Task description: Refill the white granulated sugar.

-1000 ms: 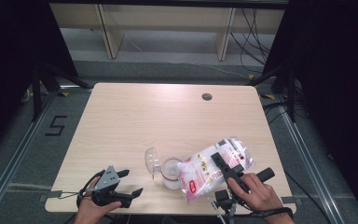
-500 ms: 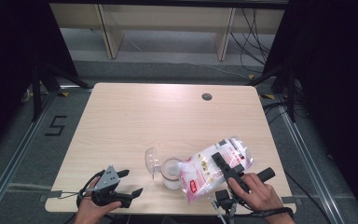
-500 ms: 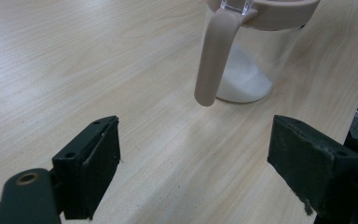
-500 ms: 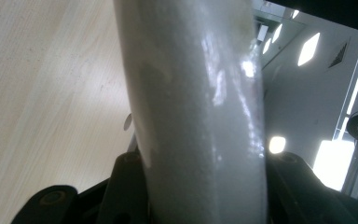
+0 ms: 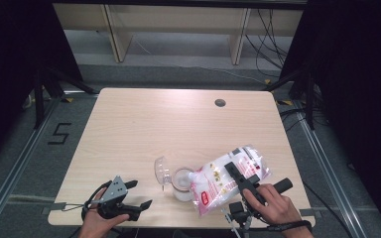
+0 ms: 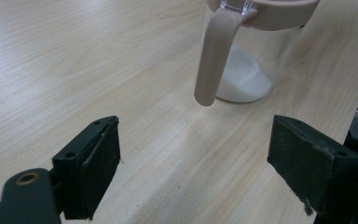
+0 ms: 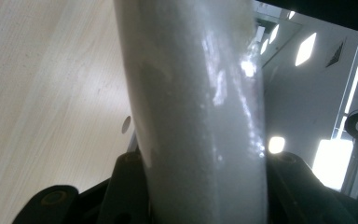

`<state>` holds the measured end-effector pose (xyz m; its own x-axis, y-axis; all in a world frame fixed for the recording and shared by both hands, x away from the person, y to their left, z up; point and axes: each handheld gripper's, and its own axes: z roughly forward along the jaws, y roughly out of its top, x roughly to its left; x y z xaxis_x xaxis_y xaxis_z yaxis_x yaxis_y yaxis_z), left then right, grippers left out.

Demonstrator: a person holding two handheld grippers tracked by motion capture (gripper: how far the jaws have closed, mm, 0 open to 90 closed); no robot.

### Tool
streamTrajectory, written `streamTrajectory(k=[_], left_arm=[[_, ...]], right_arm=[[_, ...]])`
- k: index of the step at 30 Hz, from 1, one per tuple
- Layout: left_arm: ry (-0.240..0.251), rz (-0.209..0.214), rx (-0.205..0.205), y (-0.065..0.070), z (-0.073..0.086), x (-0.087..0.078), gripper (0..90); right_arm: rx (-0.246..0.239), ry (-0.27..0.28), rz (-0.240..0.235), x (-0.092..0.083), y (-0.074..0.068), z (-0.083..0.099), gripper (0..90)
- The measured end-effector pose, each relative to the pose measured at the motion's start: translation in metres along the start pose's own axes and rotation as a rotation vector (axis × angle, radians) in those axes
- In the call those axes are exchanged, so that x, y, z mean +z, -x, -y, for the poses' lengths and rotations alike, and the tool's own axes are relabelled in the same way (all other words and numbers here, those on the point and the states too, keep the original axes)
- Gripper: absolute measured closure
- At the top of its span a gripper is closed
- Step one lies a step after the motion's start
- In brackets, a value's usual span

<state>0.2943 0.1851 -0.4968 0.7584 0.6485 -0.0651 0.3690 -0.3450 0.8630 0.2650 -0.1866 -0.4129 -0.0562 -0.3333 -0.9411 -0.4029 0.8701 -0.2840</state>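
At lower centre-right of the high view, the right gripper [image 5: 234, 174] clamps the soft, slippery, shifting bag [image 5: 228, 179], best pinched mid-body, tilted over the jar [image 5: 181, 182] on the counter [image 5: 168, 124]; left gripper [image 5: 138, 194] gapes empty

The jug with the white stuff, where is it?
In the high view the jug stands near the table's front edge, just left of the bag held by the right gripper.
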Motion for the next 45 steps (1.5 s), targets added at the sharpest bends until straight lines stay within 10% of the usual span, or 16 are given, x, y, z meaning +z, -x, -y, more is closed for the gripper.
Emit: streamTrajectory(k=[45], left_arm=[[-0.011, -0.001, 0.013, -0.0009, -0.0001, -0.0006, 16.6]], right_arm=[[-0.001, 0.000, 0.003, -0.0004, -0.0009, -0.0012, 65.6]])
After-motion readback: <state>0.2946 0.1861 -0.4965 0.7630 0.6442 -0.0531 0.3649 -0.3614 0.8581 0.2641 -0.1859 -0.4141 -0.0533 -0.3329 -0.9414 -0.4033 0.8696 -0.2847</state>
